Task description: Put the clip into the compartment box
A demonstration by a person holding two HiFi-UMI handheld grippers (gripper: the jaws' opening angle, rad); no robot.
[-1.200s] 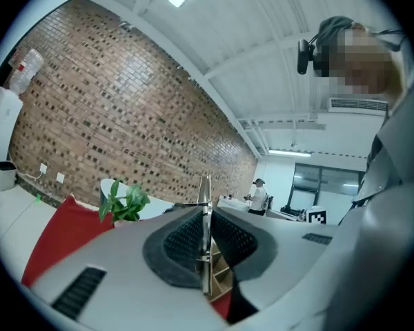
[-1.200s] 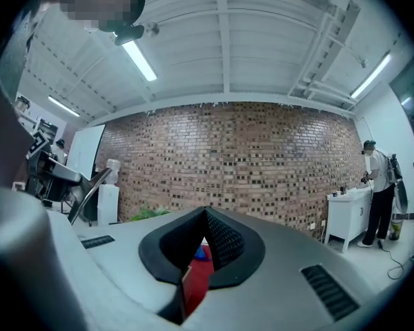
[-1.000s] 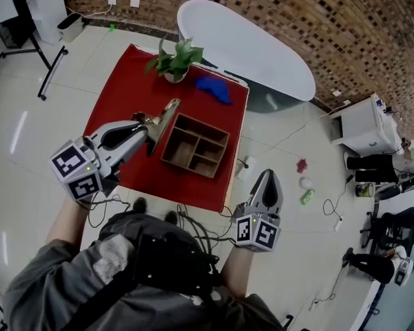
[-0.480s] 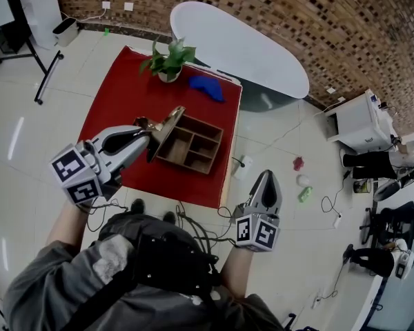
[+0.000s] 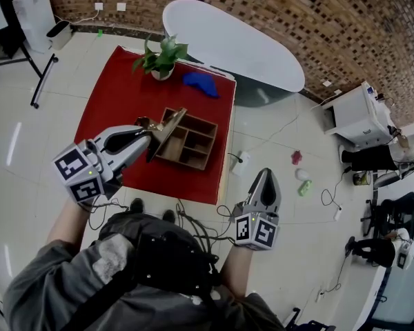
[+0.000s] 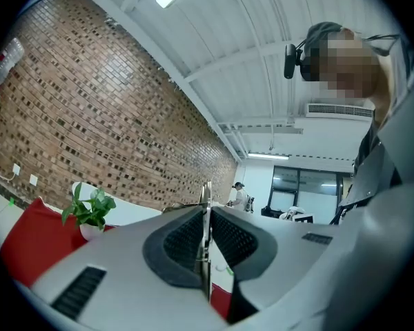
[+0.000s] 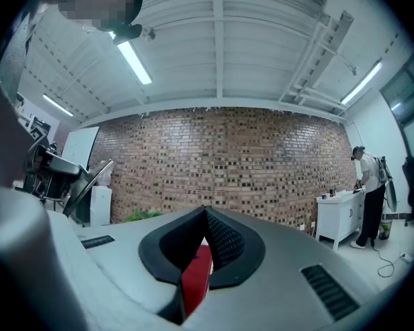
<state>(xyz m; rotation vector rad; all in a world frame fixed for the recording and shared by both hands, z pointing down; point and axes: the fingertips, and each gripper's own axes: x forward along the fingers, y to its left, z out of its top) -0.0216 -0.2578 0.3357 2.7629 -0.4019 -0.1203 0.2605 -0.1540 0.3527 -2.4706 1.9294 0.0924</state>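
My left gripper (image 5: 149, 134) pinches the brass clip (image 5: 167, 123) by its thin edge, jaws narrow; the clip juts just ahead of them over the wooden compartment box (image 5: 205, 124); right gripper (image 5: 265, 174) closed on nothing (idle); I'd lower the clip inside one cell before releasing.

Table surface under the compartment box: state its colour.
The table surface is red; head view shows it best.

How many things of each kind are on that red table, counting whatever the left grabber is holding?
Potted plant: 1
Blue thing: 1
Wooden box with compartments: 1
Metal clip, held over the box by the left gripper: 1
Total: 4
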